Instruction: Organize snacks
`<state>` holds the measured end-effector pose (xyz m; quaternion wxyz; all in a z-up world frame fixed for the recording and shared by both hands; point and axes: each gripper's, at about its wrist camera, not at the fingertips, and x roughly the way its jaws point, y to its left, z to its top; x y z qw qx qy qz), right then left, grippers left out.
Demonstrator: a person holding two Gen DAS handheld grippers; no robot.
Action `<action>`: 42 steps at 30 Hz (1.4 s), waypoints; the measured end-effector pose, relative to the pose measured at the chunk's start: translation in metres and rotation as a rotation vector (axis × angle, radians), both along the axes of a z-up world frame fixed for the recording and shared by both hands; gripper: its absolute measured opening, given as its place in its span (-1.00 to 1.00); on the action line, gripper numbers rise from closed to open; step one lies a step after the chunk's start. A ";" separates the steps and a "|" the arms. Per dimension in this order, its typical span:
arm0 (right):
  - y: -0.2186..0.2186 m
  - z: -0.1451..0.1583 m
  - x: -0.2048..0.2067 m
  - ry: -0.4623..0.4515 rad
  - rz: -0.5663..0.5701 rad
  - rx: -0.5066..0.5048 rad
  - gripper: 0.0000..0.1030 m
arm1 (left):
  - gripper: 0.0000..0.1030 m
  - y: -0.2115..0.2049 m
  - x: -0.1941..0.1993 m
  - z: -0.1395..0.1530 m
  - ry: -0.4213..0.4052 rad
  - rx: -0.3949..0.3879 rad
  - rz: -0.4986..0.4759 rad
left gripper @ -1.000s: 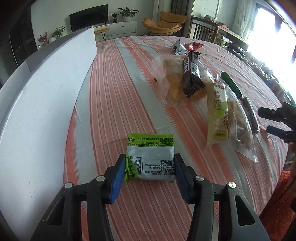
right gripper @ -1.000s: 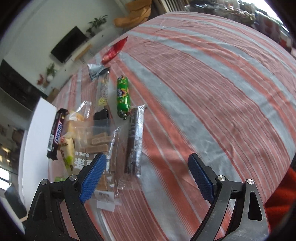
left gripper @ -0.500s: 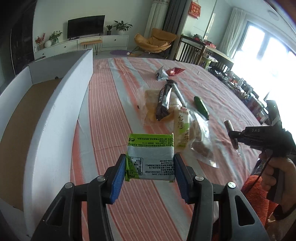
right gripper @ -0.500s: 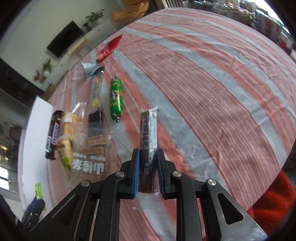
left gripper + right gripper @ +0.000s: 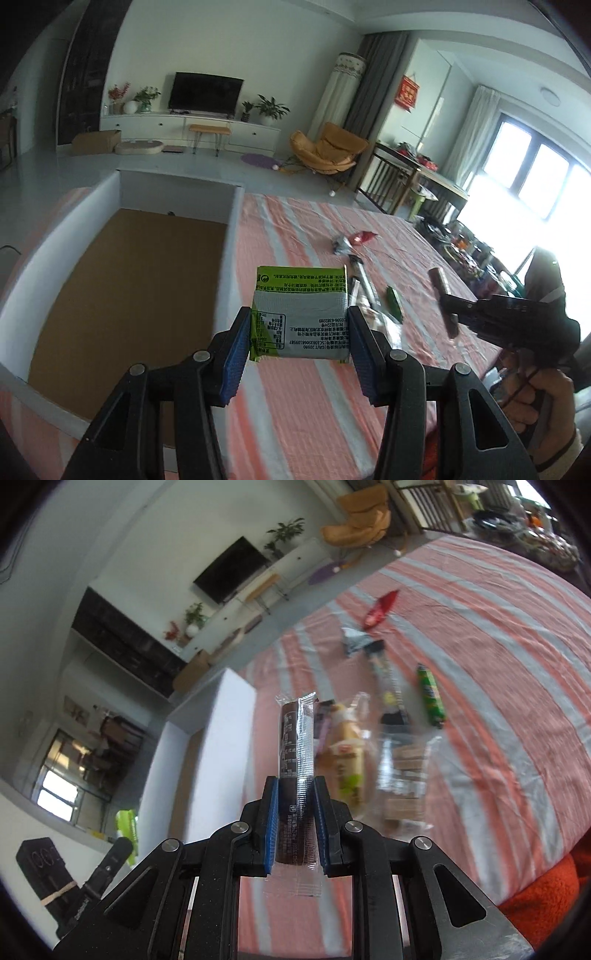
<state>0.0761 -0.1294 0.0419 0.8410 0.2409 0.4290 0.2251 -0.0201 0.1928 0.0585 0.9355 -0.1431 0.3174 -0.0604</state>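
My left gripper [image 5: 300, 334] is shut on a green and silver snack packet [image 5: 301, 312] and holds it in the air above the striped table, just right of the white box [image 5: 232, 236] with a brown floor. My right gripper [image 5: 294, 827] is shut on a long brown snack stick in clear wrap [image 5: 295, 760] and holds it up off the table; it also shows in the left wrist view [image 5: 445, 306]. The white box appears in the right wrist view [image 5: 207, 746] to the left of the stick.
Several snacks lie on the striped tablecloth [image 5: 480, 635]: a red wrapper [image 5: 380, 609], a grey packet [image 5: 354, 640], a green sausage [image 5: 430, 696], a long dark stick [image 5: 386, 679], a clear bag of biscuits [image 5: 406, 771] and a yellow bread bag [image 5: 345, 753]. An orange cushion [image 5: 535, 904] is at the near table edge.
Both grippers have risen off the table with their snacks. The left one has moved toward the white box. The right gripper closed on the brown stick a second ago and lifted it.
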 end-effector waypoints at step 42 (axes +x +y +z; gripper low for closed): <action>-0.120 -0.121 0.011 0.031 -0.530 -0.503 0.41 | 0.94 -0.128 0.075 -0.107 0.188 0.181 -0.213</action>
